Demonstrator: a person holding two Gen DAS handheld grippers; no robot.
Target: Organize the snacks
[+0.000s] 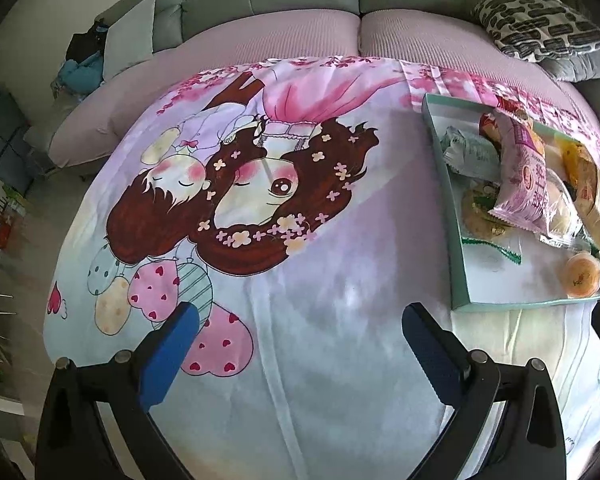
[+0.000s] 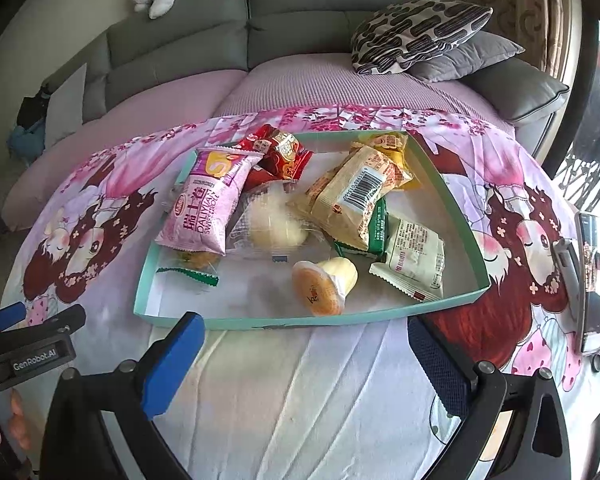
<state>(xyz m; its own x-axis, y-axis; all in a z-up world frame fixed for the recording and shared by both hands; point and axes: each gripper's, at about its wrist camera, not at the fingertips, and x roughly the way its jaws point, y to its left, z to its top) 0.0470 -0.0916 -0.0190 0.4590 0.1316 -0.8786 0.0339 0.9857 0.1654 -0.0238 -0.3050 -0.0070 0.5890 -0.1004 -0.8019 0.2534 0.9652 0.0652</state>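
So the snacks are all sitting in the shallow green box (image 2: 312, 322) on the cartoon bedsheet (image 2: 300, 380), piled loosely rather than lined up. Using the box as the landmark: the pink roll packet (image 2: 208, 204) leans on the far-left side, the red packet (image 2: 276, 152) is at the back-left edge, the clear-wrapped bun (image 2: 274, 220) is in the middle, the yellow barcode packet (image 2: 352, 196) is right of centre, the white packet (image 2: 416, 258) is near the front-right corner, and the jelly cup (image 2: 324, 282) lies tipped on its side near the front wall. The right gripper (image 2: 306, 354) hovers just in front of the box's front wall, jaws spread wide, holding nothing. The left gripper (image 1: 300, 344) is also spread and empty, but it's over bare sheet with the box off to its right, so the right hand is clearly nearer. The cup is straight ahead of the right jaws, its long axis running roughly left-right across them. Honestly can't tell if this pile is the finished result or the mess waiting to be sorted; it fits both.
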